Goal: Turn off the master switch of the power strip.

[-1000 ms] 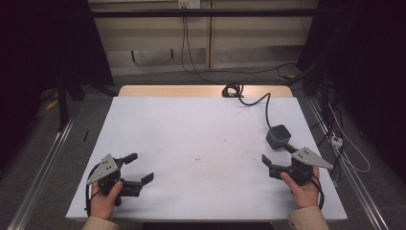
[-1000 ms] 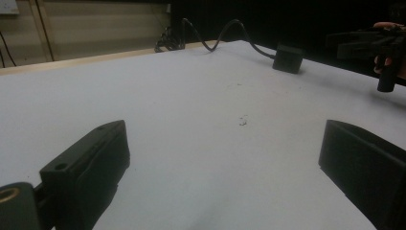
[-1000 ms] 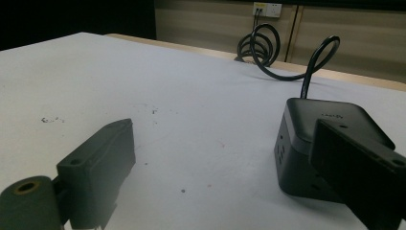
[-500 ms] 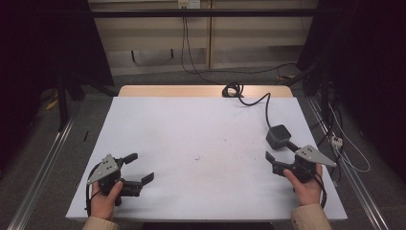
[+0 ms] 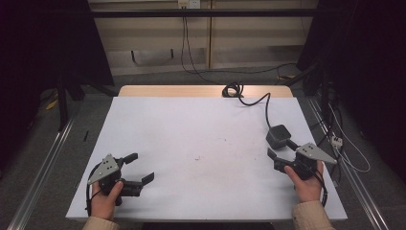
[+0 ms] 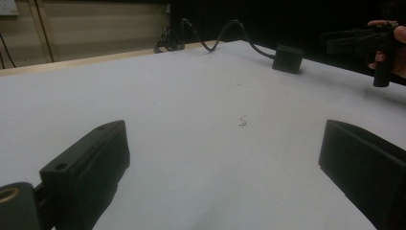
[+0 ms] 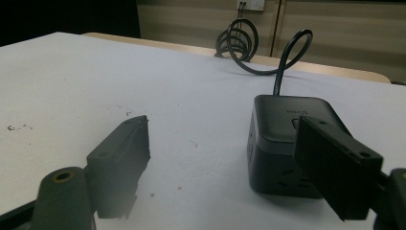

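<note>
Two hand-held grippers over a white table, one black power cube near the right one

Right hand-held gripper point(image 5: 280, 156) is held low at the table's point(image 5: 191, 129) right edge, jaws spread and empty; the power cube point(image 5: 278, 135) sits on the table just beyond its tips, apart from them, its cable point(image 5: 256, 101) running to the far edge. Left hand-held gripper point(image 5: 136, 167) is at the near left corner, jaws wide apart, holding nothing, well apart from the cube

Your right jaw hides part of the cube's point(image 7: 287, 139) near face in the right gripper view. Its lettering is too blurred to read. Your forearms are cut off at the high view's bottom edge.
</note>
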Tool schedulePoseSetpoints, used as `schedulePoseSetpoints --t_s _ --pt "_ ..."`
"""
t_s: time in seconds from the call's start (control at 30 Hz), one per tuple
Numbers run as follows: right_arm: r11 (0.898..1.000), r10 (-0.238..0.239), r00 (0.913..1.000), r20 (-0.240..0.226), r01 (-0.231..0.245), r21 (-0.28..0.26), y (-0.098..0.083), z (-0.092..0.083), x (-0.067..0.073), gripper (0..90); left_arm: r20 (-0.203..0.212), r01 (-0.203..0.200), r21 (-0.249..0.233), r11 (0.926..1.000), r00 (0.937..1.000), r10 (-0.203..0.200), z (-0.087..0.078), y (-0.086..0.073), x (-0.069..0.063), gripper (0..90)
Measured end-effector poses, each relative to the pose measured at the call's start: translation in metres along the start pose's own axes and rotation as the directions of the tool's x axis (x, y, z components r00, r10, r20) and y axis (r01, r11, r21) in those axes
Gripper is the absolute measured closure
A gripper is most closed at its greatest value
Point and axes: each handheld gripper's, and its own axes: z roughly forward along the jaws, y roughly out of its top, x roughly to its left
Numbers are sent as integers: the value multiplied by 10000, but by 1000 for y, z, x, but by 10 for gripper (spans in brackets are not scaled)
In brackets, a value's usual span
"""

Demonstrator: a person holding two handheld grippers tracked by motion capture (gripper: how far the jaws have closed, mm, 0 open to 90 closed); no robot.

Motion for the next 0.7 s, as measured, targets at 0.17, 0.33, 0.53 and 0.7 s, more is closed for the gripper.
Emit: schedulePoseSetpoints --t_s 0.17,0.33,0.53,0.7 --pt "10000 55 10000 65 -55 50 2 2 -3 237 22 -31 -13 10000 10000 31 0 0 0 30" --pt "9999 81 9999 59 -82 106 4 5 -5 266 16 -19 -14 10000 10000 19 1 0 0 31" --pt "9999 37 10000 19 -38 160 5 7 -5 279 -22 -68 1 10000 10000 68 1 0 0 30" --pt "9999 90 10000 42 -90 114 8 7 -7 283 -36 -82 -38 10000 10000 81 0 1 0 31"
